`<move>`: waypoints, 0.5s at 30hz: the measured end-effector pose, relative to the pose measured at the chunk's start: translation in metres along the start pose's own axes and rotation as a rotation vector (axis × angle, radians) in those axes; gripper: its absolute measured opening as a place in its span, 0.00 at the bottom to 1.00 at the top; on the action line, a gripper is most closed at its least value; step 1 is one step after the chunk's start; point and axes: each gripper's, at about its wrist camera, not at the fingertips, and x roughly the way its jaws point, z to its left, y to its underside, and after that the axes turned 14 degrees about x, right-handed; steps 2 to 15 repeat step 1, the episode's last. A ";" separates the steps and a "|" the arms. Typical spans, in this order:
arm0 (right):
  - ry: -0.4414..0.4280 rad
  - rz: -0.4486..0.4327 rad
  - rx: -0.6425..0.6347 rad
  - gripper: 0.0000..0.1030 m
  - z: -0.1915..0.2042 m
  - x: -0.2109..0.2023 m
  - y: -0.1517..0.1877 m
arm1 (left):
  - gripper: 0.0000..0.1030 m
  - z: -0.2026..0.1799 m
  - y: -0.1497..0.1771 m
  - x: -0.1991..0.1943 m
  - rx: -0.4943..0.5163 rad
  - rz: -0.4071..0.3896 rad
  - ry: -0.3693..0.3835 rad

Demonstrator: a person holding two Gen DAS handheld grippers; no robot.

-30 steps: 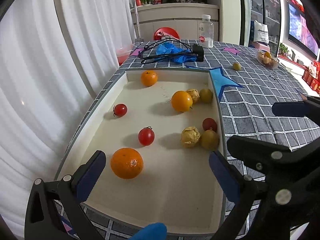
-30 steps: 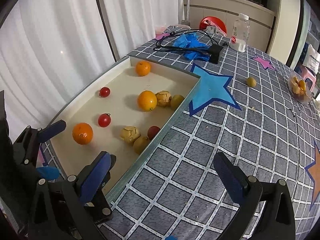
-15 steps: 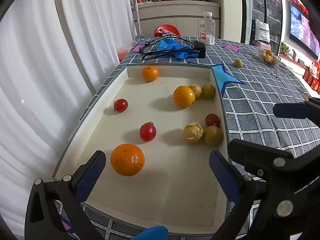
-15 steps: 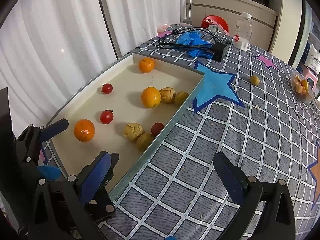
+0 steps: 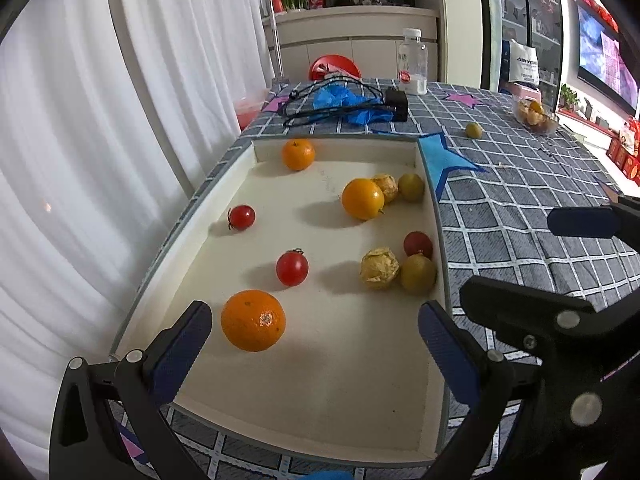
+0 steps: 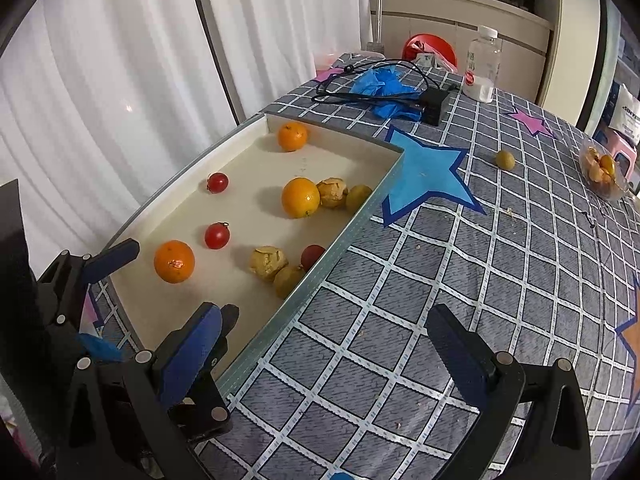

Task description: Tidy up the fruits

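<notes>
Three oranges, three cherry tomatoes, two papery husked physalis and two small yellow-green fruits lie scattered in the shallow cream tray; another yellow-green fruit sits outside on the worktop.

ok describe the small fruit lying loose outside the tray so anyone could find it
Start at the big blue star on the checked tablecloth, just beyond the tray. Past its far point lies one small yellow-green fruit, alone on the cloth, unlike those in the tray or the glass bowl.

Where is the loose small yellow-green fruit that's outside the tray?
The loose fruit lies alone on the checked tablecloth, right of the blue star.
</notes>
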 end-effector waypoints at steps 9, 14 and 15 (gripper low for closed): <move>-0.001 -0.002 0.003 1.00 -0.001 -0.001 0.000 | 1.00 -0.001 -0.001 -0.001 0.001 -0.001 -0.002; -0.001 -0.002 0.003 1.00 -0.001 -0.001 0.000 | 1.00 -0.001 -0.001 -0.001 0.001 -0.001 -0.002; -0.001 -0.002 0.003 1.00 -0.001 -0.001 0.000 | 1.00 -0.001 -0.001 -0.001 0.001 -0.001 -0.002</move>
